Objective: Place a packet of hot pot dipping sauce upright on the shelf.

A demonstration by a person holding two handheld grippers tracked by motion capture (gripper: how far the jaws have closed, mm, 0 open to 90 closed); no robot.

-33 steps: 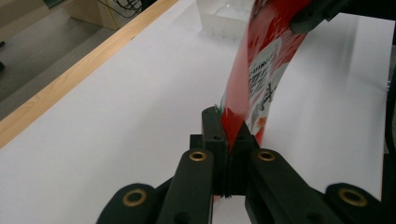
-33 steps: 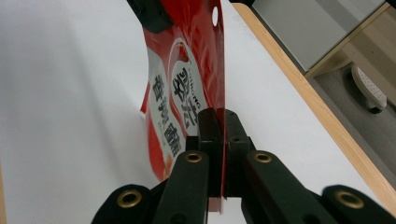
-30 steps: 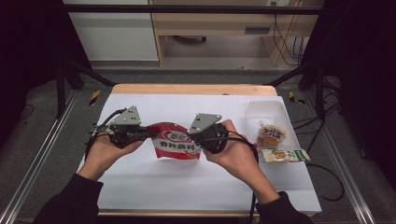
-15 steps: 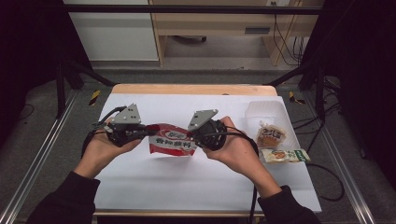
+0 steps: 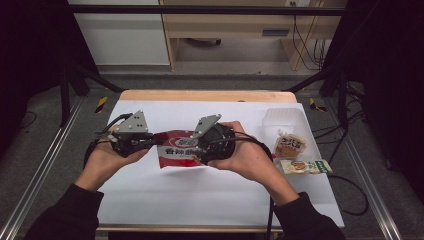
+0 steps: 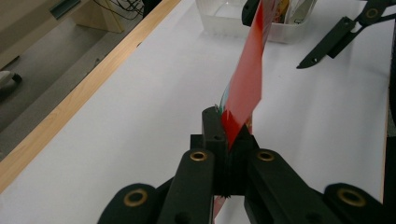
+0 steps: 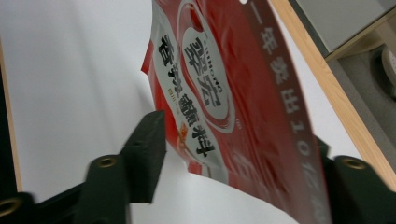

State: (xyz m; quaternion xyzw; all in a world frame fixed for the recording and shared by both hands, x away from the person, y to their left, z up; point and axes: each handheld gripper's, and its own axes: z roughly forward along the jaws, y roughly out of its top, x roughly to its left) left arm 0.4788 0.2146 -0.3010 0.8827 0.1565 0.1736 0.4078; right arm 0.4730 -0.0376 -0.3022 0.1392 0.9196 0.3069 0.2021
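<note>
A red snack packet (image 5: pixel 180 150) with white and black lettering hangs just above the white table cover (image 5: pixel 200 200), between my two grippers. My left gripper (image 5: pixel 152 142) is shut on its left edge; in the left gripper view the jaws (image 6: pixel 229 135) pinch the corner of the packet (image 6: pixel 247 70). My right gripper (image 5: pixel 202 150) sits at the packet's right end. Its jaws have just been opening. In the right gripper view the packet (image 7: pixel 224 93) stands between the spread jaws (image 7: pixel 238 149), and the left pad (image 7: pixel 147 154) is clear of it.
A clear plastic tub (image 5: pixel 285 119) stands at the right of the table, with a small snack bag (image 5: pixel 290 146) at its near end. Another small packet (image 5: pixel 305 166) lies in front of it. The table's wooden far edge (image 5: pixel 205 95) runs behind.
The right gripper's jaws have spread apart and let go of the packet's right end. The left gripper still pinches the packet. Both hands have hardly moved.
</note>
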